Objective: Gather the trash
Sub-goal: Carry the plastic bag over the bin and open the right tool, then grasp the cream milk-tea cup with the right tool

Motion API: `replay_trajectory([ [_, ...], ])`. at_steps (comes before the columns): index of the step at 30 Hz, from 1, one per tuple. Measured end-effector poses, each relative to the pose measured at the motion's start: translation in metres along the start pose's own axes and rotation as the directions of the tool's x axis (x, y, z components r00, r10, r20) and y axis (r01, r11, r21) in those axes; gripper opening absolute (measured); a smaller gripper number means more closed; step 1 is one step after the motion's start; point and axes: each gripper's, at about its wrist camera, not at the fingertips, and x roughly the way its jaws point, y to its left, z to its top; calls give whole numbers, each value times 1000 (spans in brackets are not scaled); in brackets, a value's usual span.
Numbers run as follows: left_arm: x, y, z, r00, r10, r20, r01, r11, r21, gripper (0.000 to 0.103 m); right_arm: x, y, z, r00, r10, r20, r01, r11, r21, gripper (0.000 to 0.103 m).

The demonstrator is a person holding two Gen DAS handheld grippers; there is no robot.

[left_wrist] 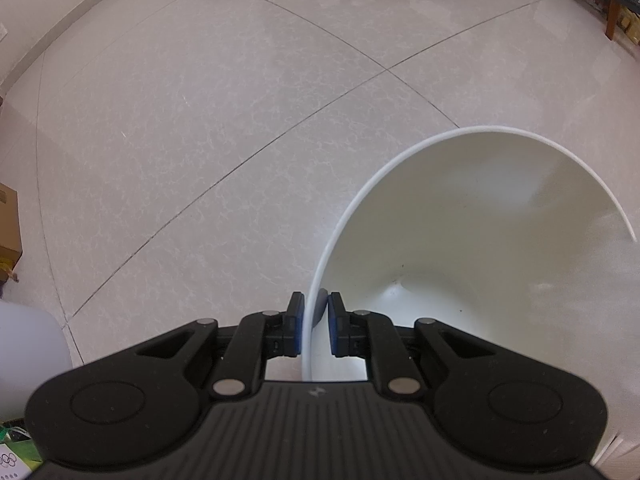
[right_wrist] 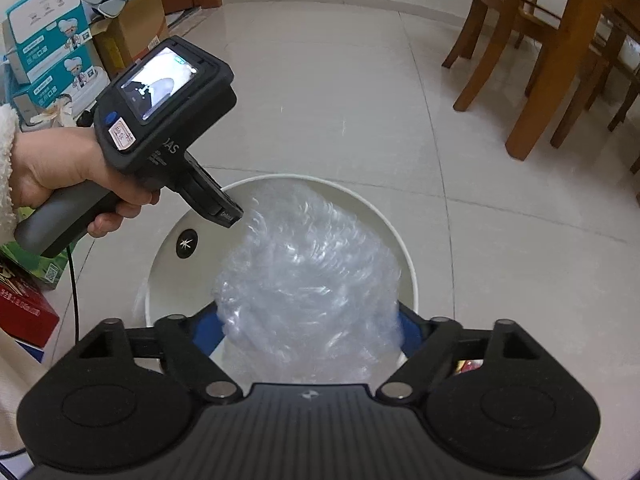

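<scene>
1. Right gripper (right_wrist: 308,320): jaws wide, one blue pad on each side of the wrap (right_wrist: 308,272). The wrap looks loose rather than pinched, so this is probably the point of release. The tool points steeply down so that the load falls straight into the bin.
2. Wrap: one crumpled wad of clear bubble film, blurred. It lies over the mouth of the bin (right_wrist: 320,179), between the pads and near its front wall. Whether it has reached the bottom cannot be told.
3. Left gripper (left_wrist: 316,312): jaws nearly closed, nipping the bin's thin rim, one pad outside and one inside. This grip probably steadies the light bin and keeps its mouth turned toward the other tool.
4. Bin: one, white and round, with a black emblem (right_wrist: 187,243) inside. In the left view its interior shows only a few specks, and no other trash is seen.
5. Hand (right_wrist: 60,168): one in view, in a fleecy white cuff, wrapped round the left tool's handle.
6. Floor (left_wrist: 240,120): pale tile, with no loose litter in either view.
7. Boxes: two teal-and-white cartons (right_wrist: 44,28) stacked at far left, with one open cardboard box (right_wrist: 132,28) beside them.
8. Furniture: wooden legs (right_wrist: 540,120) at far right, too cropped to count.
</scene>
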Motion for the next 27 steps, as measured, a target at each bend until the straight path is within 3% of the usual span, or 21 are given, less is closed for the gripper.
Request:
replay_trajectory([
  [5,0,2,-1,1000,-1,0,1,1000,-1,11,-7,-28,-14,999,-44,17,43,997,61,91],
  [10,0,2,0,1000,-2,-7,2,1000,-4,11,-11,-67,-52,995,-97,20,93,988,120,98],
  [17,0,2,3,1000,0,-17,0,1000,0,11,29,-96,-126,985,-125,-121,134,989,68,98],
  [22,1,3,5,1000,-4,-24,3,1000,-14,11,85,-97,-190,946,-134,-294,131,991,-32,98],
  [27,3,4,5,1000,-2,-26,2,1000,-20,11,125,-105,-243,902,-162,-399,129,986,-108,98],
])
